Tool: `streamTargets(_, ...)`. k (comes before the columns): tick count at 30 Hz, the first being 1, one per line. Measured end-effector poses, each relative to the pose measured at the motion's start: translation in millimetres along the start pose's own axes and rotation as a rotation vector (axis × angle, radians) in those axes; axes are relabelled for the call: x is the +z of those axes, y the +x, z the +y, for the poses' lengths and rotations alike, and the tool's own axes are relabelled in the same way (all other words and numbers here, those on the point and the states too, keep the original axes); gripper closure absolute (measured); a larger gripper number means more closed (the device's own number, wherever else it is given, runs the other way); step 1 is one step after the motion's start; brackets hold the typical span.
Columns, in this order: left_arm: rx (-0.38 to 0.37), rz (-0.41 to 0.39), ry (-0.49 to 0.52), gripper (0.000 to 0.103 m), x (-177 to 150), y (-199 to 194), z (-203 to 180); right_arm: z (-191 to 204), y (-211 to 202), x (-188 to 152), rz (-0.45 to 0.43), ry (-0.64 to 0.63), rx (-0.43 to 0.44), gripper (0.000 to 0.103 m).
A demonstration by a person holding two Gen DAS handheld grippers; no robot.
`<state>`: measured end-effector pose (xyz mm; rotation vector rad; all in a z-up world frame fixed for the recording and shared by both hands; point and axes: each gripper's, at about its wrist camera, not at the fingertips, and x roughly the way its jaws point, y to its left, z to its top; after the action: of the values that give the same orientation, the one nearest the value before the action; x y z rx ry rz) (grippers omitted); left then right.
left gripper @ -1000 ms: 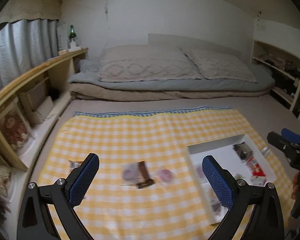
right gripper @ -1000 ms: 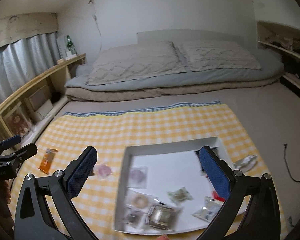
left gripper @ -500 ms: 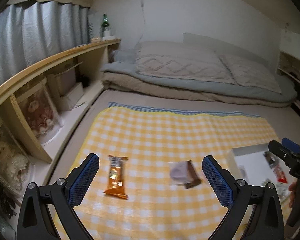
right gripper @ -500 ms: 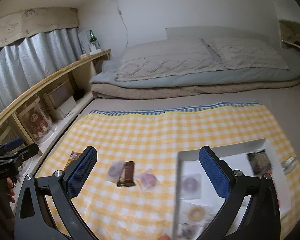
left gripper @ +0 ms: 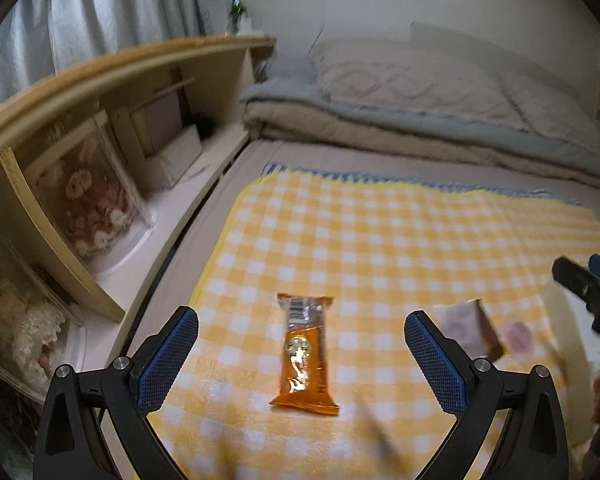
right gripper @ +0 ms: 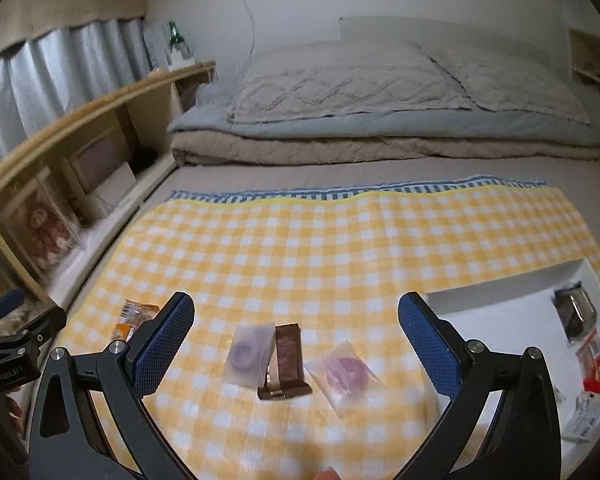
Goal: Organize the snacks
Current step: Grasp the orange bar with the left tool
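An orange snack bar lies on the yellow checked cloth, between the open fingers of my left gripper, which is empty. In the right wrist view a brown chocolate bar lies between two clear packets with purple rings, one on its left and one on its right. My right gripper is open and empty above them. The orange bar shows at the left, partly behind a finger. A white tray with several snacks sits at the right.
A wooden shelf unit with boxed dolls runs along the left. Folded bedding and pillows lie at the back. The right gripper shows at the right edge of the left wrist view.
Both grippers swung left, away from the white tray. The orange bar now sits centred between the left fingers, and the chocolate bar with its two packets sits centred between the right fingers.
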<state>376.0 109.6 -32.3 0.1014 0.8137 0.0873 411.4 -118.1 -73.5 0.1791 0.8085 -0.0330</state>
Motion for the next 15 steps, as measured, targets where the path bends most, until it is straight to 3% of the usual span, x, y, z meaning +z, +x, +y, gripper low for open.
streamTargets(9, 0.045, 0.144, -0.046, 0.000, 10.9, 93.4, 3.9, 34.1, 82.4, -38.7, 0.185, -0.053, 0.025, 0.000)
streamTargets(10, 0.049, 0.155, -0.040, 0.004, 11.3, 102.5, 3.6, 36.9, 87.7, -42.8, 0.196, -0.055, 0.031, 0.002)
streamTargets(14, 0.013, 0.209, -0.005, 0.035, 11.8, 132.9, -3.8, 51.1, 106.9, -58.2, 0.224, -0.095, 0.045, 0.014)
streamTargets(15, 0.002, 0.216, -0.001, 0.036, 9.9, 135.8, -3.3, 54.6, 110.4, -61.3, 0.230, -0.106, 0.045, 0.015)
